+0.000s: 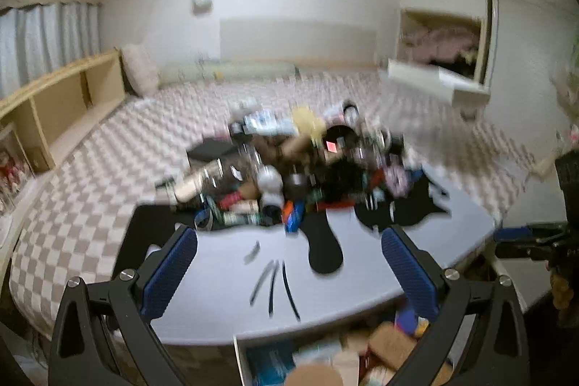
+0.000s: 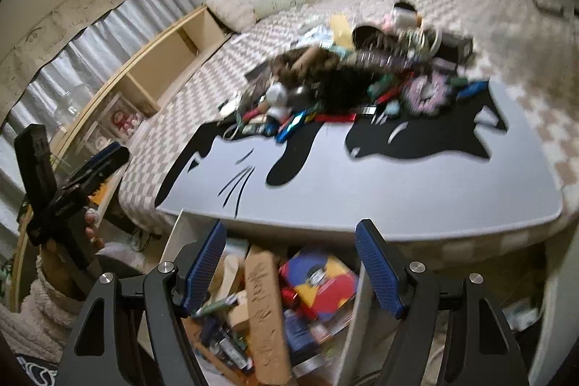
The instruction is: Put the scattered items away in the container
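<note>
A blurred pile of scattered small items [image 1: 289,176] [image 2: 343,85] covers the far part of a grey mat [image 1: 343,295] [image 2: 398,187] printed with black cat shapes. My left gripper [image 1: 289,237] hovers over the mat's near side, open, with nothing between its blue pads [image 1: 170,274]. My right gripper [image 2: 291,228] is also open and empty above a white container [image 2: 173,237] [image 1: 239,360] below the mat's near edge. In the container lie a cork-brown box [image 2: 264,313], a colourful package [image 2: 322,284] and several small things. A hand holds the left gripper [image 2: 108,154] at the left.
The mat rests on a checkered pink-and-white cover [image 1: 90,187] [image 2: 524,89]. A low wooden shelf [image 1: 65,104] [image 2: 163,60] runs along the left under grey curtains [image 1: 43,35]. A white cabinet with an open drawer [image 1: 441,82] stands at the far right.
</note>
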{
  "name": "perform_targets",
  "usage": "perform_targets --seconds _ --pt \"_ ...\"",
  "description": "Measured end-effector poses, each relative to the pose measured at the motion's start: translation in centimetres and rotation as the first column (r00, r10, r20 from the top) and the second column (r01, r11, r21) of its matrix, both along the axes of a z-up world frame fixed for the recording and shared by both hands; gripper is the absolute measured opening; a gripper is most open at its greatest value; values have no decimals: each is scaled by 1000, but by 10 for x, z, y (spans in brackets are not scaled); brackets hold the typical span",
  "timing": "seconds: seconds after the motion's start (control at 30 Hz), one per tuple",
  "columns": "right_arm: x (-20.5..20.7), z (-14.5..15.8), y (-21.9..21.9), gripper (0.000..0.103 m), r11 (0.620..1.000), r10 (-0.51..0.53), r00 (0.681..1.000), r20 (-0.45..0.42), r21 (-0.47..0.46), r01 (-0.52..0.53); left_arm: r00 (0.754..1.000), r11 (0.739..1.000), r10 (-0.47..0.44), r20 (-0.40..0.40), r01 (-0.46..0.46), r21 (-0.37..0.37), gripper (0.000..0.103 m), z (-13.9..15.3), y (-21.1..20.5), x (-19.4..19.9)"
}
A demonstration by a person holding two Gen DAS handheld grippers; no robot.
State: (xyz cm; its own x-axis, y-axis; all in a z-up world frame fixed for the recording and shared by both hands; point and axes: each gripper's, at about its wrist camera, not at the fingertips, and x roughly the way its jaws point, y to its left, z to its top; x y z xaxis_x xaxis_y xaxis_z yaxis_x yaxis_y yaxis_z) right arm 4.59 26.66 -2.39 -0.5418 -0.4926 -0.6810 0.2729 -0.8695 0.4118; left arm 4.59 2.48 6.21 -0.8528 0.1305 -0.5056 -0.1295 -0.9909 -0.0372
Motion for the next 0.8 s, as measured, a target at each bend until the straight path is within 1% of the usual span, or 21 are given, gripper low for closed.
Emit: perform_targets --seconds 0.07,0.2,0.3,0.43,0.5,0.63,0.8 --pt "-5 7 3 75 1000 -6 1000 -20 12 6 999 1000 12 -37 -12 -3 103 8 -2 -3" --pt "-18 19 7 75 999 -18 999 -43 25 20 998 1000 2 -65 -3 -18 103 19 -5 -12" --pt "-27 24 8 75 999 -25 999 -48 32 26 998 1000 0 -62 -1 -27 103 22 -7 -21" --pt "-42 33 13 75 999 -52 998 -48 4 52 998 1000 9 -55 -10 -27 103 27 -14 -35" --pt "-49 40 14 75 997 -71 995 -69 2 71 999 999 15 -50 -17 -27 103 30 -17 -41" --pt "-63 57 14 75 996 -94 989 -113 -3 94 997 1000 19 -70 -21 -21 103 43 -22 -54" --pt "-81 71 8 75 992 -104 979 -173 46 113 994 999 23 -103 -26 -25 103 59 -28 -67"
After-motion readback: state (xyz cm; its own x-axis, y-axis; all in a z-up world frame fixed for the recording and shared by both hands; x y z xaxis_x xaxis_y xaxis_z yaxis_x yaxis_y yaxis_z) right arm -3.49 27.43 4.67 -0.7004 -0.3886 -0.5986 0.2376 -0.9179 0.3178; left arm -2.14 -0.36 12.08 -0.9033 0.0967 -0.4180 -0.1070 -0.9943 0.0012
